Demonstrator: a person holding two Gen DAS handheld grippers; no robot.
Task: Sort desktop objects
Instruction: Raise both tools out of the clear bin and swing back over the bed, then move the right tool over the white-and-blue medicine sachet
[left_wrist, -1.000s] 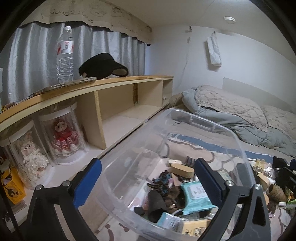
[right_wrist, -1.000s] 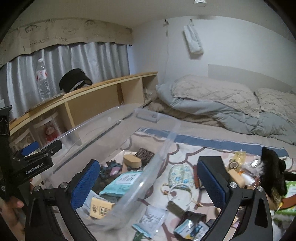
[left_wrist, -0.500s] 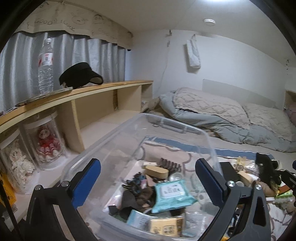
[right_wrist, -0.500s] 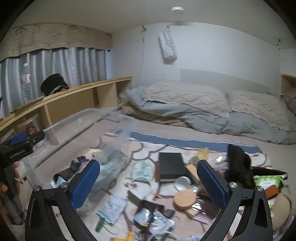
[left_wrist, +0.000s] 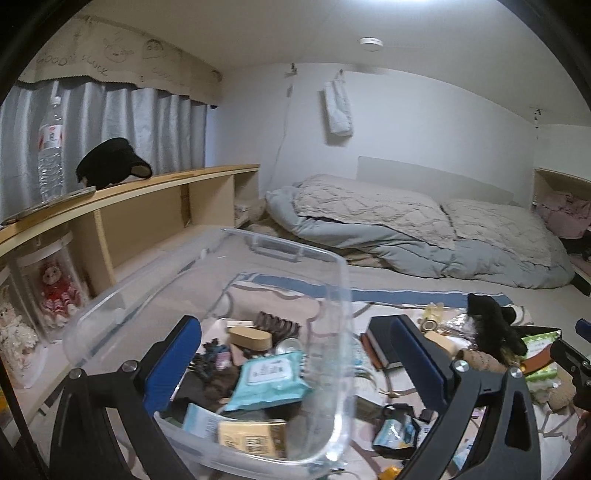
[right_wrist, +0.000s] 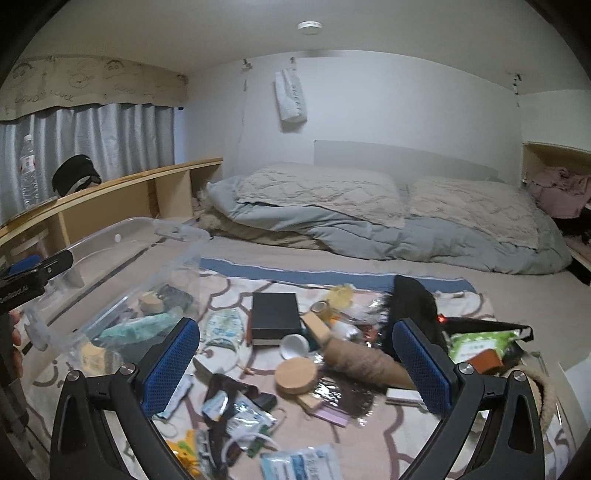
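The left gripper (left_wrist: 295, 354) has its fingers (left_wrist: 173, 363) spread wide with nothing gripped. The near right corner of the clear bin (left_wrist: 334, 295) rises between them, its rim curving up just inside the right finger. Inside the bin, between the fingers, lie a teal wipes pack (left_wrist: 271, 376), a yellow packet (left_wrist: 251, 437) and a wooden oval box (left_wrist: 248, 336). The bin's handle edge (left_wrist: 275, 248) stands beyond the fingertips; past it the bed sheet (left_wrist: 406, 282) lies bare up to the quilt (left_wrist: 369, 225).

The right gripper (right_wrist: 295, 358) is likewise spread wide and holds nothing. Between its fingers sit a wooden lid (right_wrist: 296, 376), a white cap (right_wrist: 294, 345) and a twine spool (right_wrist: 364, 363) that runs toward the right finger. Just beyond the fingertips is a black notebook (right_wrist: 275, 314). Left of the left finger stands the bin's side wall (right_wrist: 147, 280), with a face mask (right_wrist: 223, 326) in the gap between wall and notebook. A black furry thing (right_wrist: 413, 299), hard to identify, rises beyond the right finger, beside a green pack (right_wrist: 480, 345). Foil packets (right_wrist: 243, 413) crowd the mat close under the fingers.
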